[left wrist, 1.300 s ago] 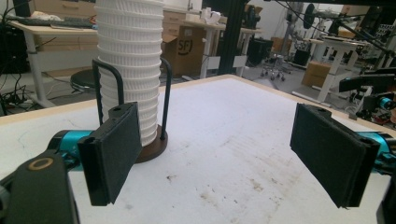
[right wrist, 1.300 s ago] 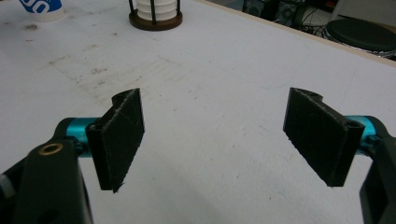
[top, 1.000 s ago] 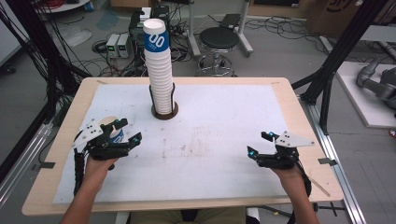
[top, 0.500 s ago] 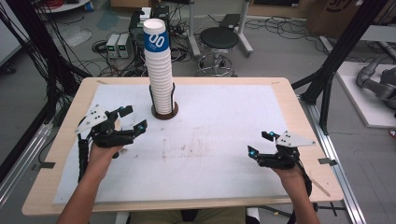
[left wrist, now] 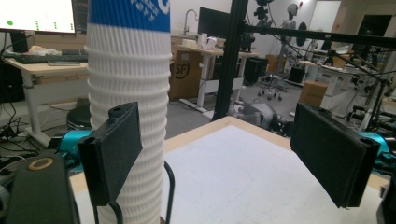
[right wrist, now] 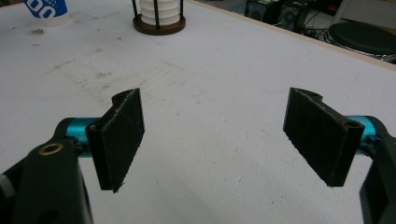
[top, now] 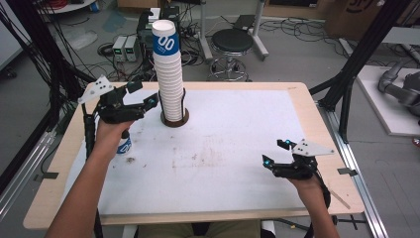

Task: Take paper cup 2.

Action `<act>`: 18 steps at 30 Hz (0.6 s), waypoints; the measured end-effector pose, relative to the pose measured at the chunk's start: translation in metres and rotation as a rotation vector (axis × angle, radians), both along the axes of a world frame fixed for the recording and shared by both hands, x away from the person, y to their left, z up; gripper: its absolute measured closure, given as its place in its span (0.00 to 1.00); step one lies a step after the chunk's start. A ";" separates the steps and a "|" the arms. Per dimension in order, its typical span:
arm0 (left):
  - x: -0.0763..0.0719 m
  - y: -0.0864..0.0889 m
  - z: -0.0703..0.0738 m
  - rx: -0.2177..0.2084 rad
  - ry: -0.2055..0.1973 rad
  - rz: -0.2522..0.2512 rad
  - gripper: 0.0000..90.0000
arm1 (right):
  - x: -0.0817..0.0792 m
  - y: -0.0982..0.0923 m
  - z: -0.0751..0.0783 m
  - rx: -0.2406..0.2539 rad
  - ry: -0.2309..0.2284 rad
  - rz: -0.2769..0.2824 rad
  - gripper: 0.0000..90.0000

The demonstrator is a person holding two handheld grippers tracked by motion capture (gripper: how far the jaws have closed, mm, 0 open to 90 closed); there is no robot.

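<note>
Tall stack of white ribbed paper cups with blue-banded top cup (top: pixel 170 74): upright in dark ringed wire holder (top: pixel 175 119), 12 o'clock on white table mat (top: pixel 237 144). Left gripper (top: pixel 150 102) just beside stack at its 9 o'clock, jaws wide, empty. Single blue-printed cup (top: pixel 124 145) below left hand. Right gripper (top: pixel 275 152) at 4 o'clock, low, jaws open, idle. Advice: centre stack between pads, pinch top cup only, lift straight up.

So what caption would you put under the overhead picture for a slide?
Left gripper raised, open, beside the tall cup stack; right gripper open, low over the table.
</note>
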State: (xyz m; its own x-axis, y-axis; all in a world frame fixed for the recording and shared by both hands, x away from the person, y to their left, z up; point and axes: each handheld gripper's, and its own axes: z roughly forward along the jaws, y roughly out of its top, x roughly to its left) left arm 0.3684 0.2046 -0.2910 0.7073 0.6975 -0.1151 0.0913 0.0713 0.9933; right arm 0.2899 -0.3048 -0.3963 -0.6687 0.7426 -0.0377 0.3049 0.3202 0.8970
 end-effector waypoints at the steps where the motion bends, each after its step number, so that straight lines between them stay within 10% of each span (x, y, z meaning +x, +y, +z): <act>1: 0.004 -0.002 0.004 0.005 0.001 0.005 0.18 | 0.000 0.000 0.000 0.000 -0.001 0.000 0.23; 18: 0.054 -0.011 0.044 0.041 0.024 0.088 0.18 | 0.001 -0.003 0.001 0.014 0.005 -0.002 0.23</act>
